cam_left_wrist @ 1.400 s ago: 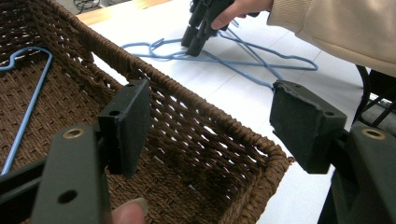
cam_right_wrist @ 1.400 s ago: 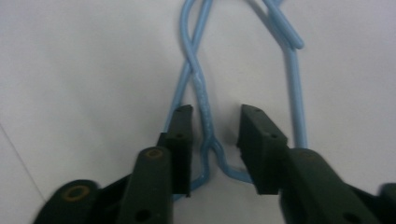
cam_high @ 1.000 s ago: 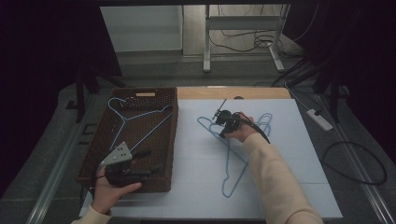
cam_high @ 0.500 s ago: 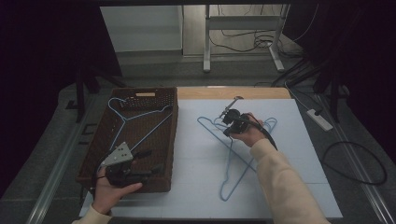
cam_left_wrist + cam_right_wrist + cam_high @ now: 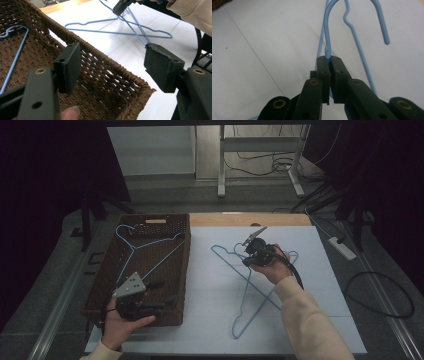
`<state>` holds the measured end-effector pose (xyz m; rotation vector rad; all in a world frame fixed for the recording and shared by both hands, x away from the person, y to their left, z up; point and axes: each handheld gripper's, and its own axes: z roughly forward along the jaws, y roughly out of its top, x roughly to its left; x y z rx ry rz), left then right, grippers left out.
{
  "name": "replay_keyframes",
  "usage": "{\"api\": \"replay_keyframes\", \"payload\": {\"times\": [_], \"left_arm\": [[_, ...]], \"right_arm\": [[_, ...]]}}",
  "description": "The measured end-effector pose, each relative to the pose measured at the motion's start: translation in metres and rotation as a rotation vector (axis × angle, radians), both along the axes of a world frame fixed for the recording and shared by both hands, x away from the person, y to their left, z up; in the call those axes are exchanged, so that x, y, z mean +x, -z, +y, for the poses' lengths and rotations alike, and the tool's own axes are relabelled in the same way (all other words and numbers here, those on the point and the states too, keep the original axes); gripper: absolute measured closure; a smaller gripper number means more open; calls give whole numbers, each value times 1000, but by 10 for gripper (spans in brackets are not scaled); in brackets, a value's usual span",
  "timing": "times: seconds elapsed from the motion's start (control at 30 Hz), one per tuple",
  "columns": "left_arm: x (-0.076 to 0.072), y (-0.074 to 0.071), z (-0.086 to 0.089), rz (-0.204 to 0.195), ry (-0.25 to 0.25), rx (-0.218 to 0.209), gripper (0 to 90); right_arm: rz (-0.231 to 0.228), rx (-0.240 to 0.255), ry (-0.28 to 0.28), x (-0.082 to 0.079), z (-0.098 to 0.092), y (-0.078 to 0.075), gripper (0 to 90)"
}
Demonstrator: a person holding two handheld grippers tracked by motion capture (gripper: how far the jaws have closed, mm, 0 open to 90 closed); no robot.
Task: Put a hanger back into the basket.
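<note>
While the left tongs (image 5: 159, 292) are kept spread wide over the near corner of the wicker basket (image 5: 176, 270), a blue wire hanger (image 5: 329, 30) is pinched at its neck by the right tongs (image 5: 329, 58) above the white tabletop (image 5: 210, 285), crossing a second hanger (image 5: 255, 307).

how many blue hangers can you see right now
3. One hanger lies in the wicker basket at left. Two lie crossed on the white table: one hanger flat, and the other hanger clamped at its hook neck by the right gripper. None looks hidden.
</note>
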<state>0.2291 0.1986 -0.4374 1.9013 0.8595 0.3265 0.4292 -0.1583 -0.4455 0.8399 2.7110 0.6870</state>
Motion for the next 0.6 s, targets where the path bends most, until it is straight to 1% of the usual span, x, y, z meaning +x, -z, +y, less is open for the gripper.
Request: {"api": "replay_keyframes", "payload": {"times": [0.07, 0.23, 0.5, 0.6], "left_arm": [[0, -1, -1, 1, 3, -1, 313], [0, -2, -5, -1, 6, 2, 313], [1, -5, -15, 1, 22, -3, 313], [2, -5, -21, 5, 30, -2, 313]], "right_arm": [[-1, 9, 17, -1, -1, -1, 869], [0, 30, 27, -5, -5, -1, 869], [-1, 40, 36, -9, -6, -1, 869], [-3, 37, 37, -10, -6, -1, 869]]}}
